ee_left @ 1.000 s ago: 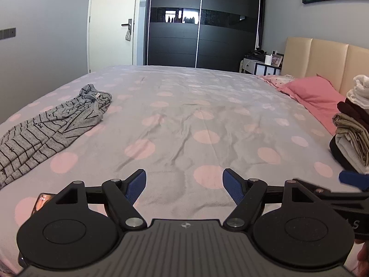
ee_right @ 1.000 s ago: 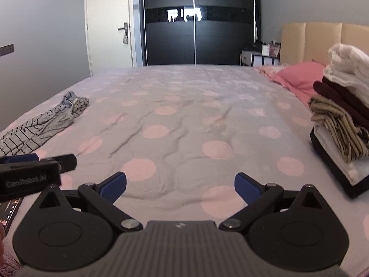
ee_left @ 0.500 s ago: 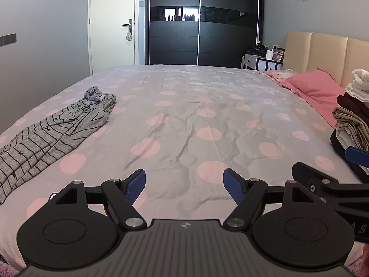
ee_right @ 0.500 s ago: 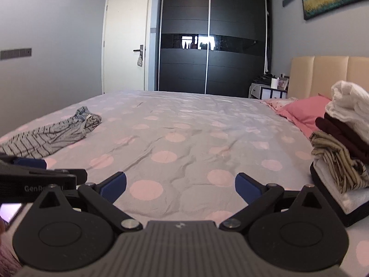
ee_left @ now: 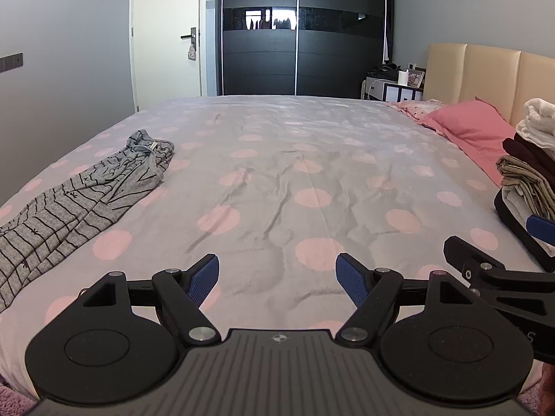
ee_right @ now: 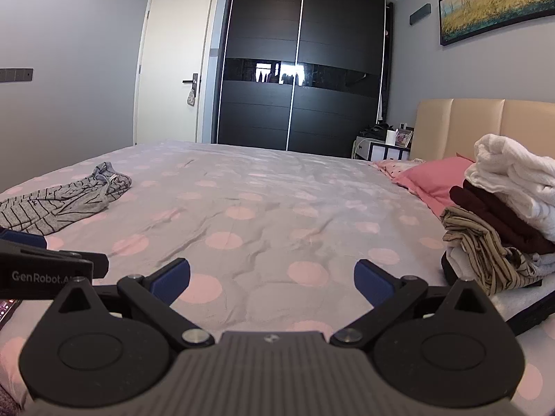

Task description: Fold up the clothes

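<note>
**Both grippers empty above a dotted bedspread**

A wide bed [ee_left: 312, 180] fills the room, its grey cover dotted with pink circles and lightly creased. Beyond its far edge stand a white door [ee_right: 173, 69] and a dark sliding wardrobe [ee_right: 301, 69] of two panels; a beige headboard [ee_right: 485, 124] and one pink pillow [ee_left: 471, 124] sit at the right, under one framed painting [ee_right: 496, 3].

Two grippers hover over the near edge — the left gripper [ee_left: 277, 274] and the right gripper [ee_right: 272, 279], each with blue-padded jaws spread wide, holding nothing.

One loose garment, grey striped trousers [ee_left: 86, 194], lies rumpled and stretched along the left side, waistband at the far end. One stack of folded clothes [ee_right: 503, 215] — white on top, then maroon, then tan-striped — rests at the near right.
</note>
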